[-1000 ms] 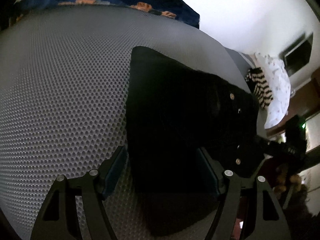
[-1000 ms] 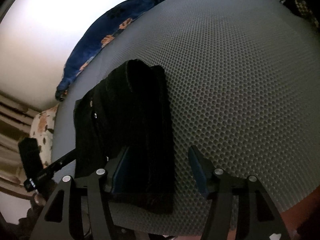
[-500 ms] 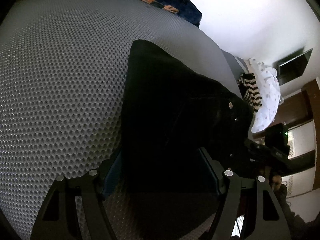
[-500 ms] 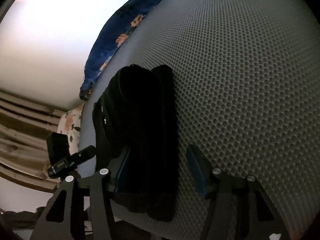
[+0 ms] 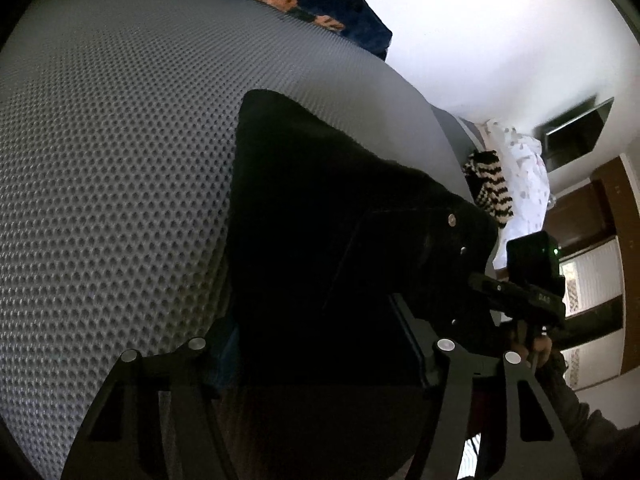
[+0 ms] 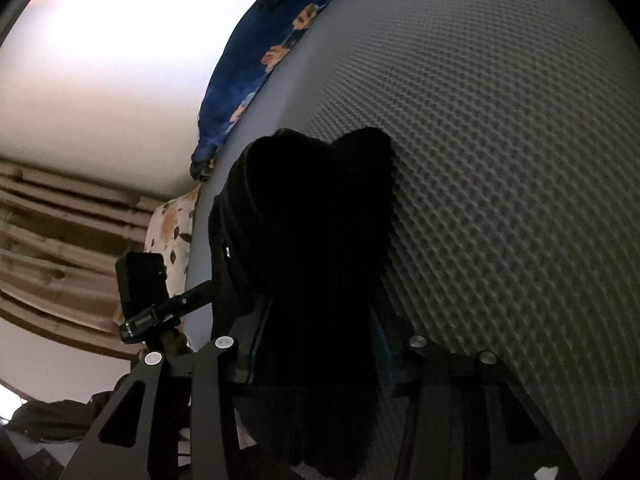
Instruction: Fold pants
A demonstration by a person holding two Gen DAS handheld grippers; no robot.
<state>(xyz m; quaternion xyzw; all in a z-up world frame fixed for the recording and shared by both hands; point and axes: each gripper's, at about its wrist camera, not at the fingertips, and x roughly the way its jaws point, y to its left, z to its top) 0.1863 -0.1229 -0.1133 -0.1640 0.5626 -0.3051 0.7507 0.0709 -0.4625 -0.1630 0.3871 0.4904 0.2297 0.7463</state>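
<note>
Black pants (image 5: 320, 220) lie folded in a thick stack on the grey mesh mattress (image 5: 120, 160). In the left wrist view my left gripper (image 5: 320, 320) straddles the near edge of the stack, jaws wide apart, fabric between the fingers. The right gripper's body (image 5: 532, 276) shows at the far right end of the stack. In the right wrist view the pants (image 6: 312, 216) fill the gap of my right gripper (image 6: 316, 336), whose blue pads press on the fabric from both sides. The left gripper's body (image 6: 148, 292) shows at the left.
A dark blue flowered blanket (image 5: 320, 4) lies at the far edge of the mattress, also in the right wrist view (image 6: 260, 68). A striped black-and-white cloth (image 5: 488, 184) and a white pillow (image 5: 524, 168) lie beyond the pants. Wooden furniture (image 6: 60, 232) stands beside the bed.
My right gripper has moved left over the end of the pants and its jaws have closed in on the fabric. My left gripper has pushed a little further onto the stack.
</note>
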